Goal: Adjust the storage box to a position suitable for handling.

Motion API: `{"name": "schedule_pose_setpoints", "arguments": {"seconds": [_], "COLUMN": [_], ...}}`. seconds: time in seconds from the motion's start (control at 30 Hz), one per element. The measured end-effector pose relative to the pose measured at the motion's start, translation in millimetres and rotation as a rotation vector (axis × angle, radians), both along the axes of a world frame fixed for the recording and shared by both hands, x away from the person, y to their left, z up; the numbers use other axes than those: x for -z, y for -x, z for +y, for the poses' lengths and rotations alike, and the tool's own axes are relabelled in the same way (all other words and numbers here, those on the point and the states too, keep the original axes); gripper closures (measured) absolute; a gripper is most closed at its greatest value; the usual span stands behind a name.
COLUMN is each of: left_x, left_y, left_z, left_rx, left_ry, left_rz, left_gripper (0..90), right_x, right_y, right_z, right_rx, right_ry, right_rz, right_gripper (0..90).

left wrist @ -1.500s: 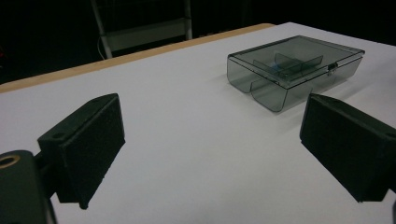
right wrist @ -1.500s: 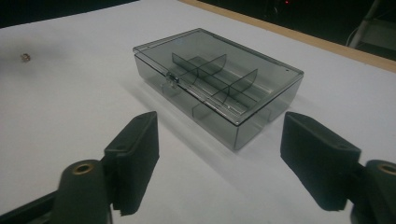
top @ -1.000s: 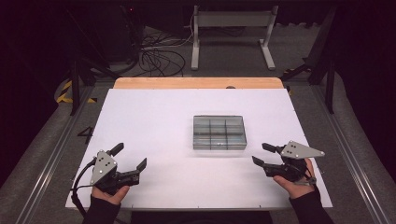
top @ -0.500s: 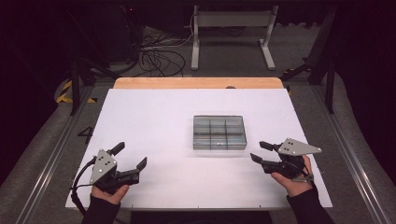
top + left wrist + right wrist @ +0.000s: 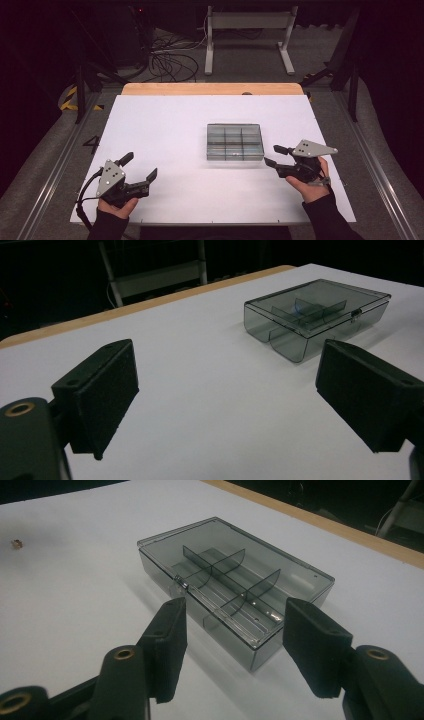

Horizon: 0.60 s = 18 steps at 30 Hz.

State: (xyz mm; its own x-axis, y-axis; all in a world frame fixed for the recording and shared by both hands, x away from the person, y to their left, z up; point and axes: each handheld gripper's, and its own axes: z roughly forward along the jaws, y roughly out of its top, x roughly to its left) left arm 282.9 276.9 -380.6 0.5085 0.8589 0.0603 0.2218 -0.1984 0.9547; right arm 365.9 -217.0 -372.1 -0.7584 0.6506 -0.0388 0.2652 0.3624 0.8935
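Right tongs [image 5: 270, 155] sit spread apart, just short of the closed smoky compartment box [image 5: 234, 142] on the white worktop [image 5: 165, 125]. Approach square so both pads straddle the near corner without shoving it. Left tongs [image 5: 138, 167] also agape, box well ahead of them.

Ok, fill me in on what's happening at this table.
A person holds a gripper in each hand over a white table. The right gripper, jaws open, points at the near right corner of a closed, smoky clear compartment box without touching it. The left gripper sits open near the front left, well away from the box.
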Motion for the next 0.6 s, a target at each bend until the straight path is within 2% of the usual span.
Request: {"name": "schedule_pose_setpoints", "arguments": {"seconds": [0.17,0.37,0.57,0.6], "left_x": [-0.1,0.2,-0.3,-0.5], "left_y": [-0.1,-0.6,-0.4,-0.3], "left_z": [0.3,0.2,-0.6,-1.0], "left_rx": [-0.002,-0.001,0.016,0.019], "left_ry": [0.005,-0.001,0.023,0.026], "left_rz": [0.004,0.001,-0.004,-0.008], "left_gripper": [10.3,10.3,11.2,12.3], "right_x": [-4.0,-5.3,-5.2,-5.4], "right_y": [-8.1,-10.5,-13.6,-16.4], "right_z": [3.6,2.4,1.7,1.3], "right_rx": [0.004,0.012,0.023,0.021], "right_ry": [0.016,0.013,0.01,-0.002], "right_rz": [-0.002,-0.002,0.006,0.023], "right_gripper": [44.8,45.6,50.4,55.3]}}
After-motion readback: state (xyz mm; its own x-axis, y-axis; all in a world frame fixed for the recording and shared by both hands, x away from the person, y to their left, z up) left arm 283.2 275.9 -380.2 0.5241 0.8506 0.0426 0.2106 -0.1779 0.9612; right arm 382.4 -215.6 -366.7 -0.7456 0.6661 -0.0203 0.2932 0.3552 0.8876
